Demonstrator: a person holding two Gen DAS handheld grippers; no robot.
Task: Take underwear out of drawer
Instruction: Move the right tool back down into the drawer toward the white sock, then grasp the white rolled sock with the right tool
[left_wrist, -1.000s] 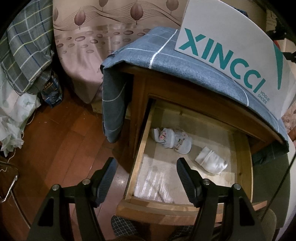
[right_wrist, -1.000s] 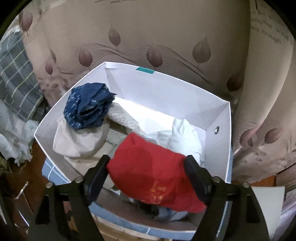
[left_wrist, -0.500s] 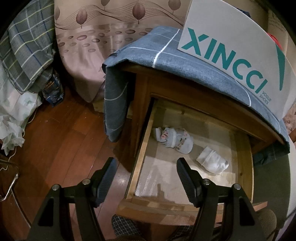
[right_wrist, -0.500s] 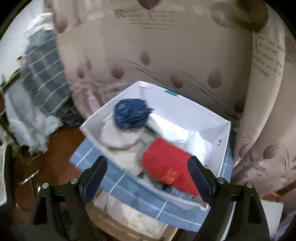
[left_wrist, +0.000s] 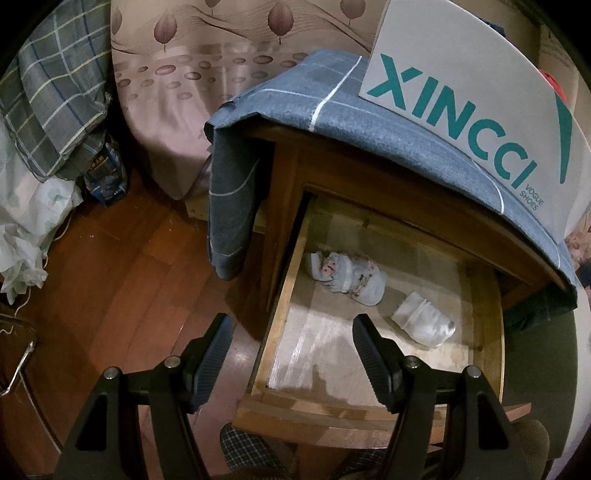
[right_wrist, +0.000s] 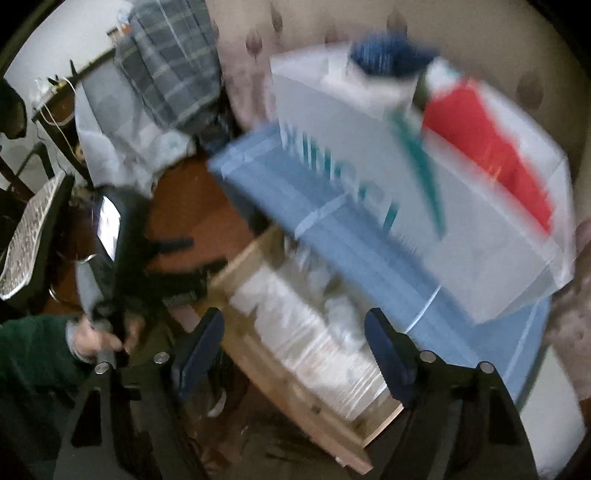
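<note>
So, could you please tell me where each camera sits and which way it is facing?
Left wrist: on the left tongs, looking steeply down into the open drawer holding two small garments; both fingers show.
Right wrist: on the right tongs, blurred, angled down at the drawer; its fingers show, plus a green sleeve.
Shared: drawer, white shoe box, blue cloth.

**Black handheld grippers, green sleeve, checked trousers**

The left gripper (left_wrist: 291, 354) is a matte black frame of triangular cut-outs, with silver screws at the pivots and dark ribbed pads on its fingers (left_wrist: 371, 360). The right gripper (right_wrist: 293, 350) has the same build, its pads tinted dark blue. At 8 o'clock in the right wrist view, a dark green sleeve (right_wrist: 33, 347) covers the arm; at 6 o'clock in the left wrist view, checked trousers (left_wrist: 251, 448) show
</note>
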